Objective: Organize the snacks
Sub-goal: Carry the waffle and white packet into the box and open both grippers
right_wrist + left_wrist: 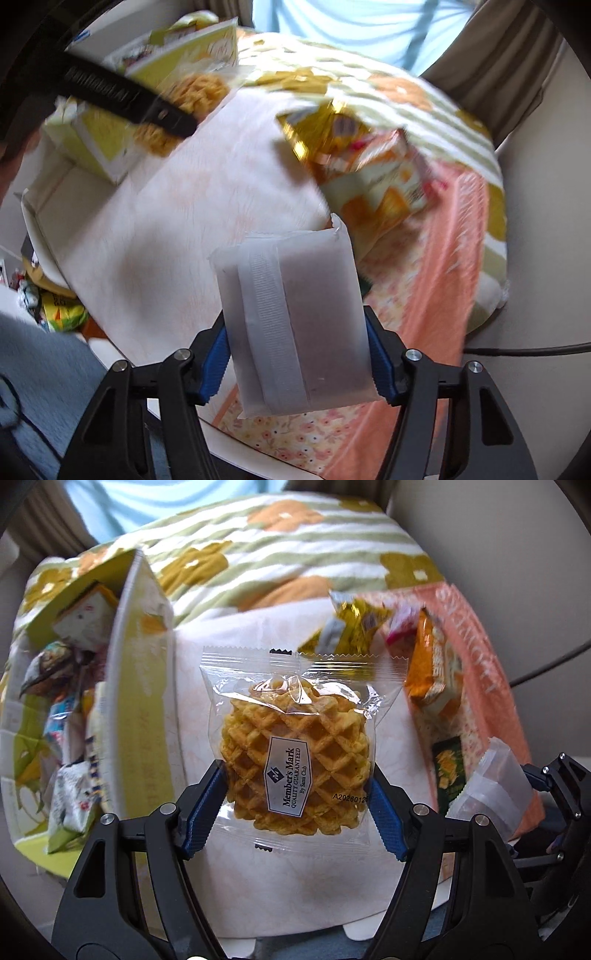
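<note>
My left gripper [295,794] is shut on a clear-wrapped waffle cookie packet [291,749], held above a white cloth between two boxes. A yellow-green box [140,686] at the left holds several wrapped snacks [74,709]. A pink-orange box [480,686] at the right holds a gold packet [351,627] and an orange packet [432,664]. My right gripper [297,354] is shut on a frosted white packet [295,317], held above the pink box [424,288]. That packet also shows at the right of the left wrist view [495,782]. The waffle packet [192,99] shows blurred in the right wrist view.
A flowered, striped blanket [295,550] lies behind the boxes. The white cloth [177,221] covers the surface between them. A dark cable [528,349] runs at the right. Snack bags [59,310] lie low at the left edge.
</note>
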The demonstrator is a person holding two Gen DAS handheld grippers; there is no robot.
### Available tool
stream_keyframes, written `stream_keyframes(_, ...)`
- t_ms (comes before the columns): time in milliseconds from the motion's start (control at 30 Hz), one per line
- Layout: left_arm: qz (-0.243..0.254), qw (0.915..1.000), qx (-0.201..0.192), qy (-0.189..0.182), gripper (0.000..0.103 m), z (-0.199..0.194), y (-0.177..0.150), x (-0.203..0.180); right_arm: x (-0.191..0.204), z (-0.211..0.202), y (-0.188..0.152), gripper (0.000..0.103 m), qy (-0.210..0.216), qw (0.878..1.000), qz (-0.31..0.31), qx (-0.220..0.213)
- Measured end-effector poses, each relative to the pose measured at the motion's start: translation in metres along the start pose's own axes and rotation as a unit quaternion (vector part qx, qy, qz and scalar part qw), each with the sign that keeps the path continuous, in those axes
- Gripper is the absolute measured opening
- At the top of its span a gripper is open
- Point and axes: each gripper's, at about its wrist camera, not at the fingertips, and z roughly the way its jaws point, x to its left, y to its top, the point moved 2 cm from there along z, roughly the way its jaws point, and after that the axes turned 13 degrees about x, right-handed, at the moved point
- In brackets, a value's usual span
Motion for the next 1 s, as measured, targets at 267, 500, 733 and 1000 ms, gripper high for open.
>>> stream_keyframes(267,-0.072,0.9949,-0.069,-0.010,0.071,-0.067,-0.021,0.044,-0.003,-0.053,0.033,0.061,-0.009,0.998,-0.015,-0.060)
stream_keyframes(500,-0.117,0.9864,-0.116,0.001,0.071,-0.103,-0.032,0.112,0.034,-0.088,0.082,0.061,0.006,0.993,-0.034,-0.110)
stream_keyframes(733,-0.148,0.9826,-0.111,0.003,0.071,-0.105,-0.033,0.196,0.081,-0.106,0.150,0.060,0.047,0.990,-0.034,-0.132)
stream_keyframes(1000,-0.170,0.9825,-0.074,-0.021,0.071,-0.072,-0.035,0.275,0.138,-0.096,0.230,0.060,0.085,0.989,-0.006,-0.122)
